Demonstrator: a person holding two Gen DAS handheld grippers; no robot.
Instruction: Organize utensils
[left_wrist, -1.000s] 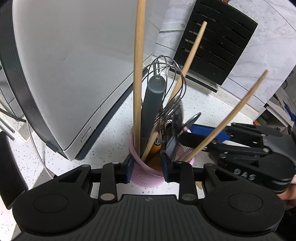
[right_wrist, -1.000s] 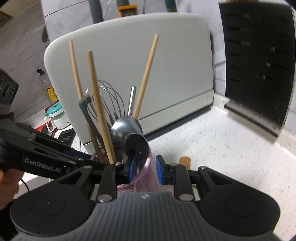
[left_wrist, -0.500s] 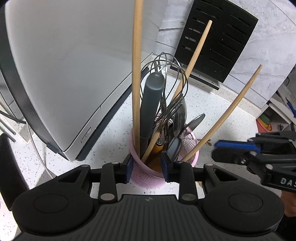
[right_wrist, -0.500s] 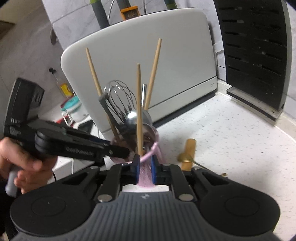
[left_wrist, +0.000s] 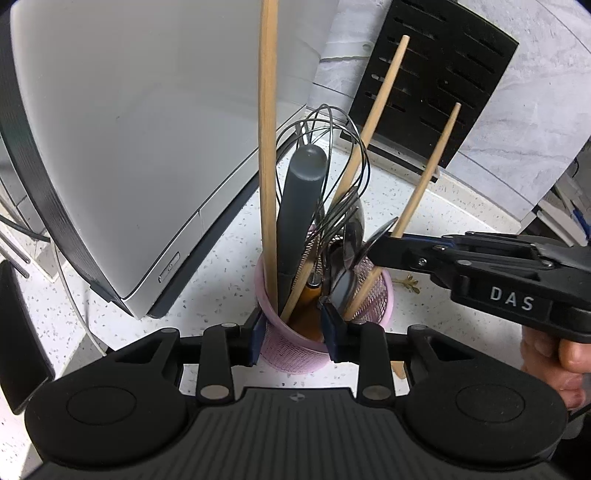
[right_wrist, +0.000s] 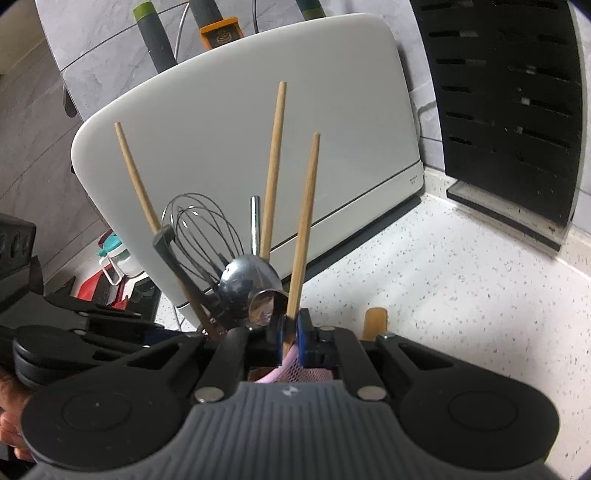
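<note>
Pink mesh holder (left_wrist: 295, 347) stands on the speckled counter (left_wrist: 229, 266), hemmed at 10 o'clock by the white appliance (left_wrist: 140, 140), whose lower edge runs just beside the holder's rim. At 1 o'clock, well apart, the black slotted rack (left_wrist: 439, 74) leans against the wall; open counter lies between it and the holder.

Left gripper (left_wrist: 295, 328) has its fingers set moderately wide, each blue pad pressed to an opposite side of the holder, clasping it.

Right gripper (right_wrist: 290, 334) comes in from 3 o'clock in the left wrist view. Its fingers are drawn narrow and pinch one wooden chopstick (right_wrist: 304, 221) just above the rim, tilted toward 1 o'clock.

Inside the holder stand two more chopsticks, a wire whisk (left_wrist: 332, 155), a grey handle (left_wrist: 301, 206) and steel spoons (right_wrist: 251, 280), crowded together. A wooden handle (right_wrist: 375, 323) lies on the counter just beyond the holder.
</note>
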